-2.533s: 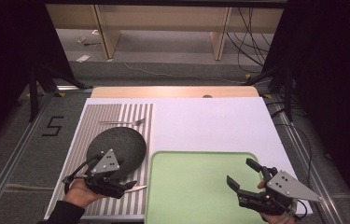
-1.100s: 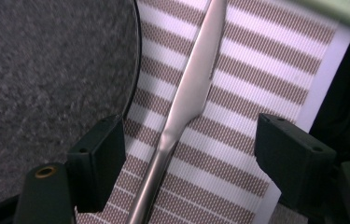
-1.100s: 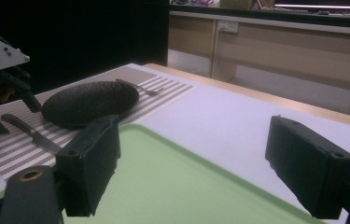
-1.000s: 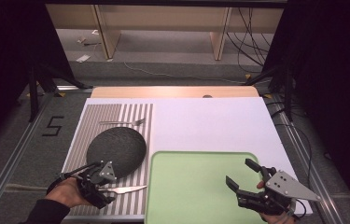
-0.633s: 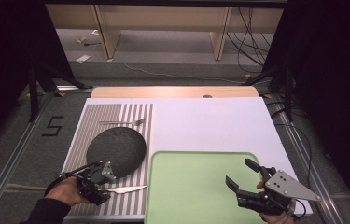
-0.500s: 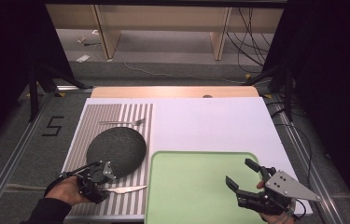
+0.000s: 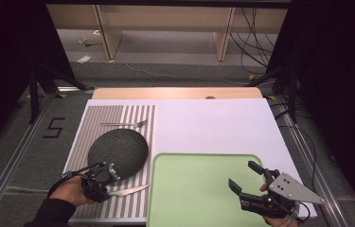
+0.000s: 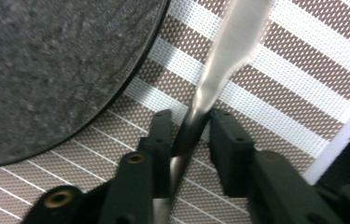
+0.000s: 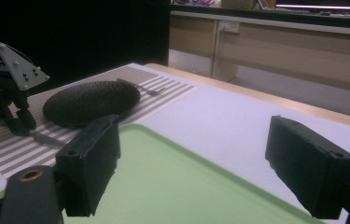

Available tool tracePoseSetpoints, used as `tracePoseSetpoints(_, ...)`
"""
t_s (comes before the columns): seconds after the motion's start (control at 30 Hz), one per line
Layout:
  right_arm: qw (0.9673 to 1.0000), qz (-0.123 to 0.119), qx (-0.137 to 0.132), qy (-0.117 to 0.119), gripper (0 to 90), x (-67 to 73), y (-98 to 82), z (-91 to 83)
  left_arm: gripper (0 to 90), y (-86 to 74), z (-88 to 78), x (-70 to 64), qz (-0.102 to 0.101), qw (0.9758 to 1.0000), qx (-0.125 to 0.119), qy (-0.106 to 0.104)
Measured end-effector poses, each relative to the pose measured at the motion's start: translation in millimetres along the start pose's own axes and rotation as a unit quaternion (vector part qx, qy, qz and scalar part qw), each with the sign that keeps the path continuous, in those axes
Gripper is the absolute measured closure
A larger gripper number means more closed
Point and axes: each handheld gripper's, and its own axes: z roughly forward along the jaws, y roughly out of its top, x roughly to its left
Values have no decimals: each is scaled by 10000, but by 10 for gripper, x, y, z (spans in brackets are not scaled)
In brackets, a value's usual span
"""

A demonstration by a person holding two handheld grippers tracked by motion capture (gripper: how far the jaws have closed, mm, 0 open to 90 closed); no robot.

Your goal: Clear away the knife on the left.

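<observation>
A person works at a counter with a gripper in each hand. The left gripper is low over a striped placemat, just below a dark round plate. A silver knife lies flat on the mat, and the gripper's jaws straddle its handle end; they have just been closing on it. In the left gripper view the knife runs up between the two black jaws, which stand close on either side of the handle (whether the pads already press on the metal cannot be told). The step in hand looks like grasping the knife.

The right gripper hovers with jaws spread wide and nothing between them, at the near right corner of a green tray. A fork lies beyond the plate.

Next, the grip should firm up before a level lift, likely toward the tray.
</observation>
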Motion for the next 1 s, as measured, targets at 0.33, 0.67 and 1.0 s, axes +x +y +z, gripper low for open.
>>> tracePoseSetpoints(0.33,10000,-6,12,7,189,4,0,6,791,5,0,-50,103,9999,9,23)
tracePoseSetpoints(0.67,10000,1,19,10,190,-1,0,5,796,-46,-46,7,-187,9985,-322,-411)
tracePoseSetpoints(1.0,10000,24,15,-18,191,-8,1,4,797,-73,-147,45,-454,9910,-814,-964)
